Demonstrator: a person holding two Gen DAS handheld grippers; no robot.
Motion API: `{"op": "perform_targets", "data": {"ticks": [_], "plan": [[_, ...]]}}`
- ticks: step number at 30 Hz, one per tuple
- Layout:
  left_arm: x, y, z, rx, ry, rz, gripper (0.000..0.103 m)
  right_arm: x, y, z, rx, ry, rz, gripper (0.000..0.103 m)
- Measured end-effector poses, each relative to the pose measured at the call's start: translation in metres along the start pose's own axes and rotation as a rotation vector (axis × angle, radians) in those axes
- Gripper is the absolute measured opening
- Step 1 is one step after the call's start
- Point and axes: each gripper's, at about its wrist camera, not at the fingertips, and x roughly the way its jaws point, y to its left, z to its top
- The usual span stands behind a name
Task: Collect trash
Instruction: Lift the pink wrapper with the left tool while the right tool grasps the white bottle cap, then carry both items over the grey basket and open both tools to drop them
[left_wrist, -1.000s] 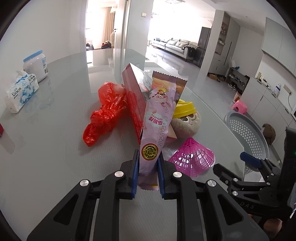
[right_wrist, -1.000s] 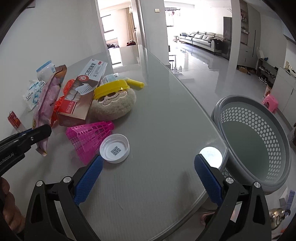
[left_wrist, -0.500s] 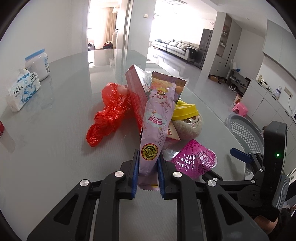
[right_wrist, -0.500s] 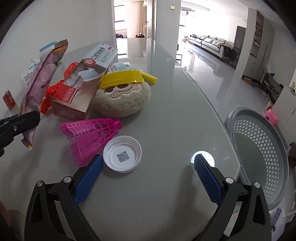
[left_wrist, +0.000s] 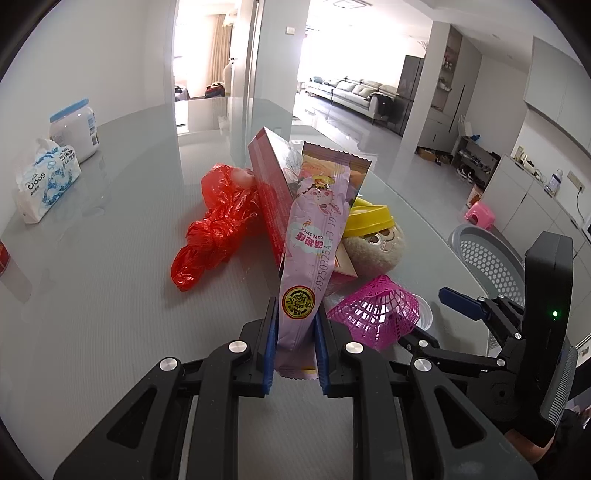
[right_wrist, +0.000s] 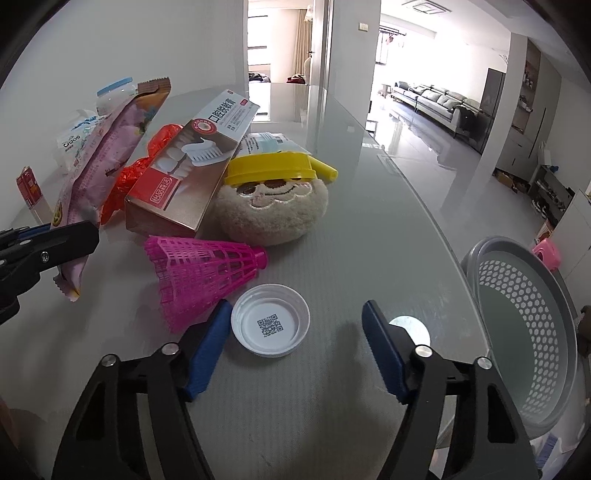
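Our left gripper (left_wrist: 293, 345) stays out of it, clamped on the pink foil snack wrapper (left_wrist: 314, 254) – our right gripper (right_wrist: 295, 347) is closing around the white plastic lid (right_wrist: 270, 325) lying flat on the grey table (right_wrist: 369, 229), basket-bound, pads not touching.

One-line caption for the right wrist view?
Right hand-held gripper closing around white plastic lid beside pink mesh shuttlecock.

Pink snack wrapper (left_wrist: 314, 243) in L gripper (left_wrist: 294, 345) pads – upright.

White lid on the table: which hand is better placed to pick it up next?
Right. Its tool is closing around the white lid, pads not yet touching. The left tool is shut on the pink wrapper.
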Motion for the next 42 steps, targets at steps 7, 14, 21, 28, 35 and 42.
{"op": "perform_targets", "data": {"ticks": [7,14,21,28,35,42], "plan": [[-0.004,-0.003,0.000,0.013,-0.003,-0.001,0.018,-0.008,-0.005,-0.004,0.030,-0.011,0.024,0.039],[-0.002,-0.015,0.002,0.036,0.008,-0.026,0.018,-0.022,-0.034,-0.011,0.105,-0.035,0.023,0.039],[0.004,-0.064,0.006,0.110,0.013,-0.123,0.018,-0.058,-0.095,-0.033,0.253,-0.075,-0.046,0.039],[0.025,-0.136,0.013,0.220,0.048,-0.265,0.018,-0.094,-0.180,-0.067,0.431,-0.106,-0.171,0.039],[0.059,-0.191,0.016,0.293,0.114,-0.331,0.018,-0.102,-0.237,-0.094,0.535,-0.107,-0.224,0.039],[0.095,-0.227,0.016,0.334,0.183,-0.333,0.018,-0.085,-0.263,-0.104,0.565,-0.096,-0.191,0.039]]}}
